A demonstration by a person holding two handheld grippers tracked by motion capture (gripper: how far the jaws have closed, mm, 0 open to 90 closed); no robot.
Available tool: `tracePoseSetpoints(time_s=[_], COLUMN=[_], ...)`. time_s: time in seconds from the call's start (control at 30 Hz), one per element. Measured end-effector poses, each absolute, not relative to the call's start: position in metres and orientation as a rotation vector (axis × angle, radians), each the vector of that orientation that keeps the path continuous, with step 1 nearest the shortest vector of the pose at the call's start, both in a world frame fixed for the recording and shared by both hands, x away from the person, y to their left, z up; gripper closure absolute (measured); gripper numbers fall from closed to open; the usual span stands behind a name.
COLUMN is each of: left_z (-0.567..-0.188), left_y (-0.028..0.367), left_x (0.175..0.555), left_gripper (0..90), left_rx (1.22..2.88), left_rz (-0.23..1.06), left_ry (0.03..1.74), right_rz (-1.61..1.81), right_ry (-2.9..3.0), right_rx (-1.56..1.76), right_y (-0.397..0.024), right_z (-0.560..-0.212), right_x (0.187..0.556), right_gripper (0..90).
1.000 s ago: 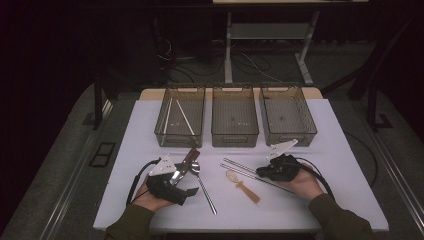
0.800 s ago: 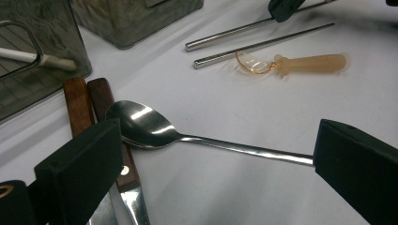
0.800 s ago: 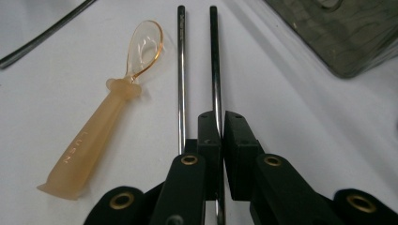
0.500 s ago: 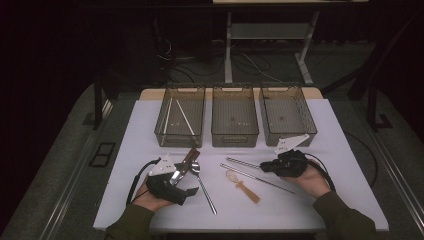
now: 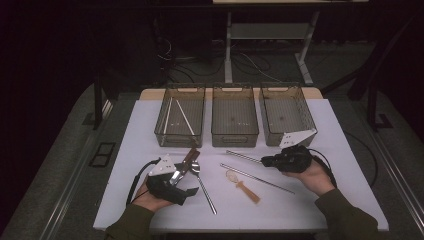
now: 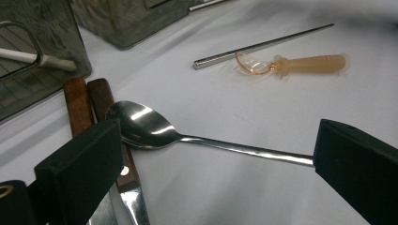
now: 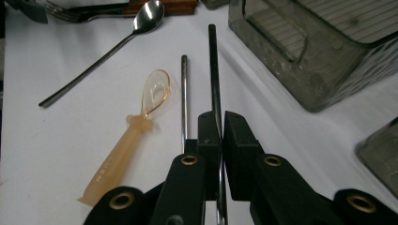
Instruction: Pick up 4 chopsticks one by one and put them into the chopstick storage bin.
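The right gripper [image 7: 218, 124] pinches a metal chopstick [image 7: 213, 70] between its closed jaws. The left gripper [image 6: 211, 159] rests spread wide over a steel spoon [image 6: 145, 126] on the table [image 5: 320, 200].

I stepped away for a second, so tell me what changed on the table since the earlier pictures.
The right gripper, shut on a thin metal chopstick, has lifted it off the white table and carried it toward the three clear bins. The second metal chopstick stayed down beside the translucent orange plastic spoon. The left gripper stayed open over the steel spoon and wooden-handled cutlery.
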State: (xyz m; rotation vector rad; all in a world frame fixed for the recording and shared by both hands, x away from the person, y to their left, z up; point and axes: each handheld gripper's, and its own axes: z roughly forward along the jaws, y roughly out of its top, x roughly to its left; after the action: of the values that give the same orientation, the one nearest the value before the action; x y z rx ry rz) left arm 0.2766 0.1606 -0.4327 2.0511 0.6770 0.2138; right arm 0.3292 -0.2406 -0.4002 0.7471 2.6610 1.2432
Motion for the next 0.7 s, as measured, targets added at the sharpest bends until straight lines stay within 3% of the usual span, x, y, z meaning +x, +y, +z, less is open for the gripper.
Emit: tracePoseSetpoints(time_s=[0.7], left_z=[-0.432], left_y=[0.161], left_x=[0.277], left_gripper=[0.7], left_rx=[2.042], left_rz=[0.212], left_ry=[0.674], right_rz=[1.330], right_ry=[2.616], right_rx=[0.733], right_y=[-0.220], right_z=[-0.377], right_x=[0.347], right_gripper=[85.6])
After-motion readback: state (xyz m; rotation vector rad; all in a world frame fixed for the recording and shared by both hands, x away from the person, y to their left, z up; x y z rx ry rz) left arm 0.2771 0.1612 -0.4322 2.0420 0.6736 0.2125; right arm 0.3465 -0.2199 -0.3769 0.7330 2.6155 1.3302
